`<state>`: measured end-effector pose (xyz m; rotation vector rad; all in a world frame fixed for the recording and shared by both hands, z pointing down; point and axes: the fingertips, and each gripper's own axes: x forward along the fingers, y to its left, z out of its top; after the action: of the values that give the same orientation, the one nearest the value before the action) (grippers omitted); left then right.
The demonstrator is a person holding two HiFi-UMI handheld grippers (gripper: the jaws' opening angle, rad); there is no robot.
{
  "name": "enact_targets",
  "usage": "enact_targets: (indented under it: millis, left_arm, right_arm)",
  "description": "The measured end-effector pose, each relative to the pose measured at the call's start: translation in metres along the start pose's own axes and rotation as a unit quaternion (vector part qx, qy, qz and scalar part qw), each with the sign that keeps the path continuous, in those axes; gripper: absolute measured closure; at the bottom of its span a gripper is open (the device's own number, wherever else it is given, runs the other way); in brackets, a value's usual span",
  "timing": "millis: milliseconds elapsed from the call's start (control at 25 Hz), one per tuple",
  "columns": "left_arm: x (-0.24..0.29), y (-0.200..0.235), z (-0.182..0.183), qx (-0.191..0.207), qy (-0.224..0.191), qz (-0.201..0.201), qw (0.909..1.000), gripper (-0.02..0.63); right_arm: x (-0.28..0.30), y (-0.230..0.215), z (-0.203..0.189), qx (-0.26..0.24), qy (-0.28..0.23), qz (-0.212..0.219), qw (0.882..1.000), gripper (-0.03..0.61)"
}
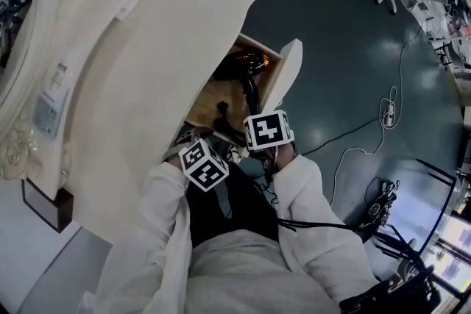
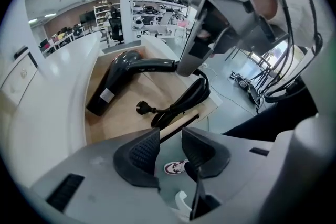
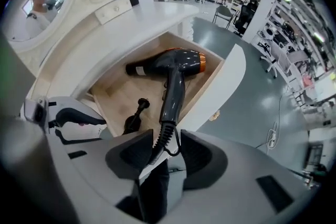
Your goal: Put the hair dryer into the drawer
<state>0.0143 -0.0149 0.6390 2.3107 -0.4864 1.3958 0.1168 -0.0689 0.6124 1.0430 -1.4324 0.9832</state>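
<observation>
hair dryer (image 3: 168,63) and cord (image 2: 184,102) across drawer (image 3: 227,86)

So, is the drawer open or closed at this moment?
Open. The drawer is pulled out from under the tabletop, its wooden bottom shows, and the hair dryer lies inside it.

Both arms, in white sleeves (image 1: 163,232), are bent in close before the body, with the two grippers side by side. The left gripper (image 2: 169,140) points steeply down and forward, its jaws apart with nothing between them. The right gripper (image 3: 167,148) points straight down, its jaws apart, with a black cord (image 3: 159,145) running between them.
</observation>
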Motion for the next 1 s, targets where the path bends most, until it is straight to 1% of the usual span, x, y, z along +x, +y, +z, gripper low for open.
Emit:
enact_targets:
  millis: [80,160,280,320,360,400,520,600,640,720,800,880,920,1000]
  left_arm:
    - [0.003,-0.002,0.003,0.013,-0.008,0.008,0.9999,0.476]
    - [0.006,0.002,0.004,0.019,-0.006,0.019,0.9996,0.463]
    - [0.007,0.009,0.005,0.010,-0.002,0.031,0.9995,0.486]
    - [0.007,0.010,0.005,0.002,-0.004,0.032,0.9995,0.517]
    - [0.006,0.010,0.005,-0.003,-0.006,0.033,0.9994,0.532]
    - [0.006,0.010,0.005,-0.003,-0.008,0.031,0.9995,0.534]
    - [0.007,0.008,0.006,0.017,-0.010,0.024,0.9995,0.538]
    - [0.007,0.008,0.006,0.020,-0.014,0.023,0.9995,0.540]
    - [0.007,0.009,0.006,0.014,-0.018,0.024,0.9995,0.540]
    - [0.005,0.012,0.005,-0.010,-0.033,0.027,0.9990,0.543]
    - [0.002,0.015,0.004,-0.040,-0.051,0.027,0.9975,0.551]
    - [-0.001,0.016,0.004,-0.059,-0.062,0.025,0.9960,0.551]
    - [-0.002,0.016,0.003,-0.061,-0.061,0.024,0.9960,0.551]
    - [-0.002,0.010,0.001,-0.046,-0.047,0.017,0.9977,0.551]
  right_arm:
    - [0.002,-0.001,-0.001,-0.006,0.005,-0.011,1.000,0.365]
    - [0.003,0.001,0.000,-0.005,0.007,-0.003,1.000,0.365]
    - [0.003,0.000,0.002,-0.012,0.016,0.012,1.000,0.371]
    - [0.002,0.000,0.001,-0.011,0.018,0.017,1.000,0.376]
    - [0.001,0.000,0.000,-0.005,0.017,0.025,1.000,0.382]
    - [0.001,0.003,-0.001,0.006,0.016,0.037,0.999,0.388]
    - [0.000,0.019,0.003,0.051,0.005,0.084,0.995,0.404]
    - [0.001,0.023,0.011,0.071,-0.008,0.088,0.994,0.408]
    - [0.002,0.022,0.014,0.078,-0.012,0.087,0.993,0.411]
    - [0.007,0.022,0.015,0.089,-0.006,0.094,0.992,0.416]
    - [0.011,0.024,0.014,0.086,0.005,0.101,0.991,0.420]
    - [0.011,0.027,0.016,0.068,0.008,0.093,0.993,0.419]
    - [0.011,0.030,0.017,0.054,0.010,0.089,0.994,0.419]
    - [0.011,0.037,0.022,0.029,0.012,0.090,0.995,0.411]
